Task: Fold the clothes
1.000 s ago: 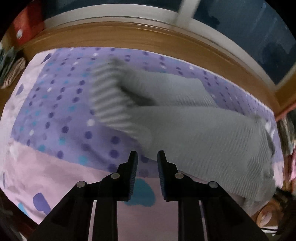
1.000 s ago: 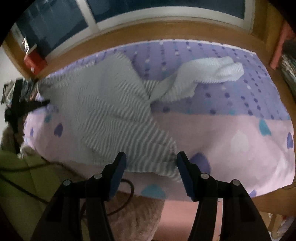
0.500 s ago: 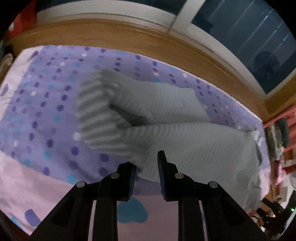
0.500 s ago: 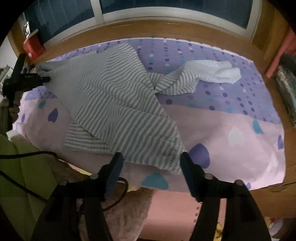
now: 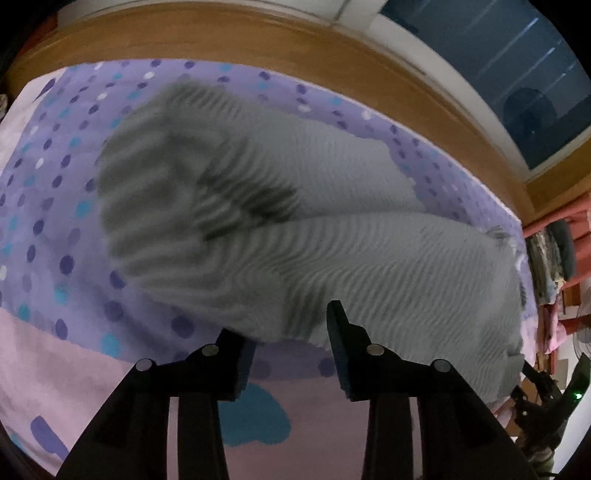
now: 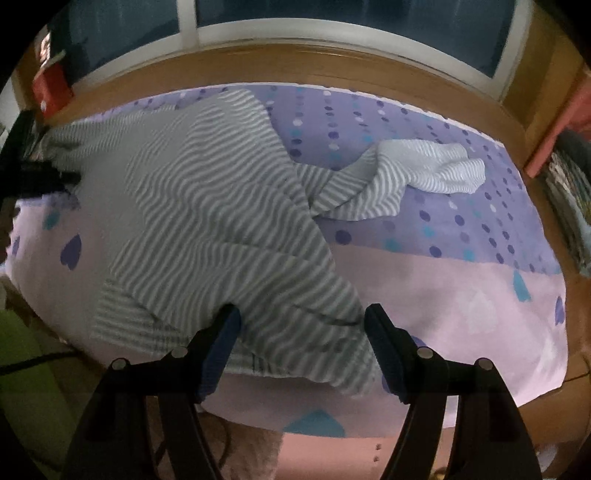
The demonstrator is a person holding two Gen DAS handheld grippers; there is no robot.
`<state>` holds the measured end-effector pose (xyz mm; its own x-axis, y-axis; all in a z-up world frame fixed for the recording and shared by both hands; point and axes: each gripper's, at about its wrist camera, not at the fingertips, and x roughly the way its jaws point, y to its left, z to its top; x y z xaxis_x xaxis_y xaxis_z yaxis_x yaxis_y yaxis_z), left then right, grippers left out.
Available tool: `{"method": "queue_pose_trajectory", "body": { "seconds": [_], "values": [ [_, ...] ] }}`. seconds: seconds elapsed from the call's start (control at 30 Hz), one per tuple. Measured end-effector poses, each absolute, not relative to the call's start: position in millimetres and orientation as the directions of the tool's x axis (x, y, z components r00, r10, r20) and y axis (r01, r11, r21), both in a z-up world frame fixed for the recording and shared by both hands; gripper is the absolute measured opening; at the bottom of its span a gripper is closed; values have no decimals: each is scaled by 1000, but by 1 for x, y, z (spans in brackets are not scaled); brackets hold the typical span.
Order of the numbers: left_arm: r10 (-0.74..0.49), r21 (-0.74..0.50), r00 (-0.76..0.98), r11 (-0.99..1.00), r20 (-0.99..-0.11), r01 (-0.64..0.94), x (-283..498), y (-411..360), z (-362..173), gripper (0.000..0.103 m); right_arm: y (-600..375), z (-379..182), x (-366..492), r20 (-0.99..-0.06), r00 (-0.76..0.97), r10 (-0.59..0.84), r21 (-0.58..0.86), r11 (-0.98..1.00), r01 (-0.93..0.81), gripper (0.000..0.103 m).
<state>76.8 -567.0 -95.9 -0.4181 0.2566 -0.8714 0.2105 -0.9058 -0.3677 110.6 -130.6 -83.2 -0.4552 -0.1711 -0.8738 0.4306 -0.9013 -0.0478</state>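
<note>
A bed under a dark window (image 6: pixel 343 22) wears a lilac dotted sheet (image 6: pixel 461 229). The striped grey garment (image 6: pixel 221 229) lies spread on it, its hem between the parted fingers of the right hand-held gripper (image 6: pixel 303 339). The left hand-held gripper (image 5: pixel 290 343), jaws also apart, hovers just before the garment's sleeve edge.

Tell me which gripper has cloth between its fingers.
The right gripper: its open fingers straddle the near hem of the striped shirt. The left gripper is open too, with the shirt's edge just ahead and only bedsheet between its fingers.
</note>
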Motion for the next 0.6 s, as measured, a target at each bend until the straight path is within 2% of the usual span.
{"method": "queue_pose_trajectory", "body": {
  "seconds": [0.03,0.1,0.13,0.17,0.23,0.4,0.6],
  "values": [
    [260,-375,-425,-902,-867,213,77,-567,-96,36,-130,-84,110,-871,-460,-172,-43,-907,420,70],
    [252,-374,-444,-904,-860,210,75,-566,-94,35,-128,-84,109,-862,-476,-177,-23,-923,385,59],
    [237,-360,-453,-909,-860,209,73,-564,-92,21,-127,-85,106,-858,-482,-179,-8,-932,362,42],
    [221,-347,-461,-915,-859,208,70,-562,-90,1,-125,-84,103,-856,-480,-192,22,-941,338,25],
    [211,-341,-487,-919,-847,196,67,-558,-81,1,-115,-79,97,-843,-482,-237,100,-951,293,14],
    [222,-329,-586,-941,-779,82,58,-533,-31,1,-86,-32,91,-750,-610,-255,160,-965,207,10],
    [244,-269,-662,-961,-709,-66,11,-486,16,2,-52,24,49,-648,-735,-199,144,-980,139,9]
  ]
}}
